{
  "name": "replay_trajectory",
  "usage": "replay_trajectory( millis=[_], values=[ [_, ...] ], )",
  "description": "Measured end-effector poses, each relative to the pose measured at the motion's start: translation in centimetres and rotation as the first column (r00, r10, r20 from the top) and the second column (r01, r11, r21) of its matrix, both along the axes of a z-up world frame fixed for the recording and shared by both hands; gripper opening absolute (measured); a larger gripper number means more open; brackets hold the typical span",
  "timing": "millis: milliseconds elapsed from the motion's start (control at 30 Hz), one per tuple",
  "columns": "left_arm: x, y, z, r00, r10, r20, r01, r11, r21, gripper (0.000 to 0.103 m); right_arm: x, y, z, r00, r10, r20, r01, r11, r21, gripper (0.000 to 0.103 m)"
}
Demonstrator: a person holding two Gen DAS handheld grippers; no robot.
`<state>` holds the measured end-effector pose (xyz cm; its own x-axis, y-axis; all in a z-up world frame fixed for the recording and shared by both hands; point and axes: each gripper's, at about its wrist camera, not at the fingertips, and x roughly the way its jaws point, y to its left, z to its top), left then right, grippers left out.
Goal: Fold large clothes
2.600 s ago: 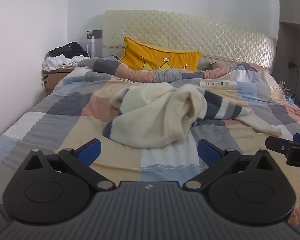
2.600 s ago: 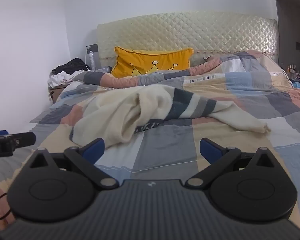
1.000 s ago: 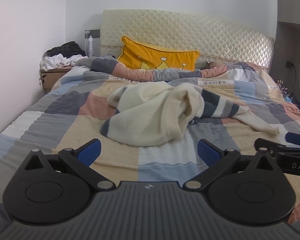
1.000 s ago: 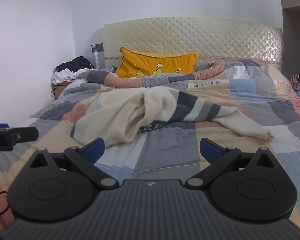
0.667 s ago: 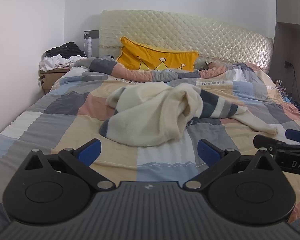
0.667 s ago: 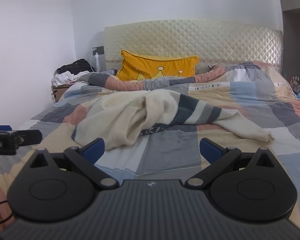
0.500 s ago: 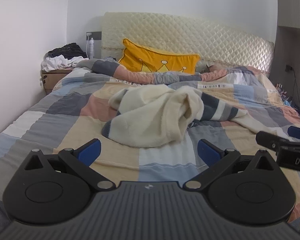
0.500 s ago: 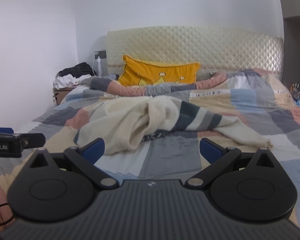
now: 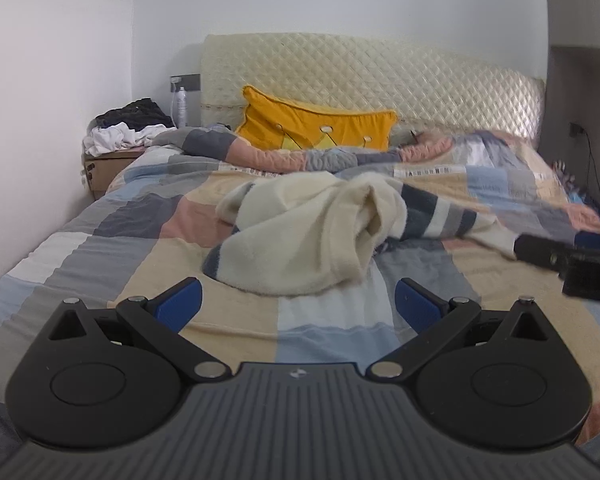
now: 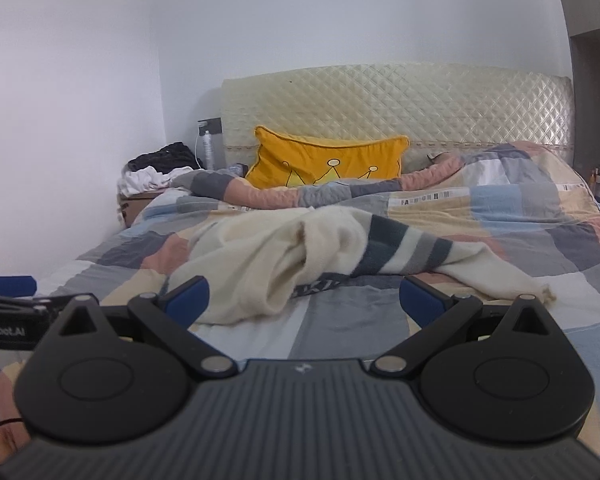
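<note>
A cream sweater (image 9: 312,232) with dark and grey striped sleeves lies crumpled in the middle of the bed, one sleeve stretched to the right (image 10: 496,276). My left gripper (image 9: 296,304) hovers open just short of the sweater's near hem, nothing between its blue pads (image 9: 178,304). My right gripper (image 10: 304,300) is open too, low over the quilt in front of the sweater (image 10: 284,260). In the left wrist view the right gripper's body (image 9: 568,262) pokes in from the right edge.
The bed is covered by a patchwork quilt (image 9: 140,232) with a yellow crown pillow (image 9: 316,130) against the quilted headboard (image 9: 380,76). A nightstand with piled clothes (image 9: 124,128) stands at the back left by the white wall. A dark cabinet (image 9: 580,92) flanks the right side.
Both grippers have tilted upward and dipped lower toward the quilt, so the bed sits lower in each view. The sweater has not moved, and both grippers have stayed open.
</note>
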<state>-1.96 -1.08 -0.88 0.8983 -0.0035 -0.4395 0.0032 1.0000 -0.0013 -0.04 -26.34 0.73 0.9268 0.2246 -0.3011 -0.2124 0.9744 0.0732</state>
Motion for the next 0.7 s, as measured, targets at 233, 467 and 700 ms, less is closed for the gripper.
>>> replay_trajectory(
  millis=[233,467,700],
  values=[
    [1.1,-0.8,-0.4,1.000,-0.005,-0.021,0.005,1.000,-0.005,0.103,0.5,-0.5,-0.3,1.000,-0.007,-0.009,0.007,1.000,0.006,0.103],
    [1.4,-0.9,-0.6,1.000,-0.007,-0.019,0.006,1.000,-0.023,0.103,0.3,-0.3,-0.4,1.000,-0.013,-0.006,0.013,1.000,-0.016,0.103],
    [1.2,-1.0,-0.9,1.000,-0.005,-0.017,0.004,1.000,-0.026,0.103,0.2,-0.4,-0.3,1.000,-0.025,-0.009,0.025,1.000,-0.006,0.103]
  ],
)
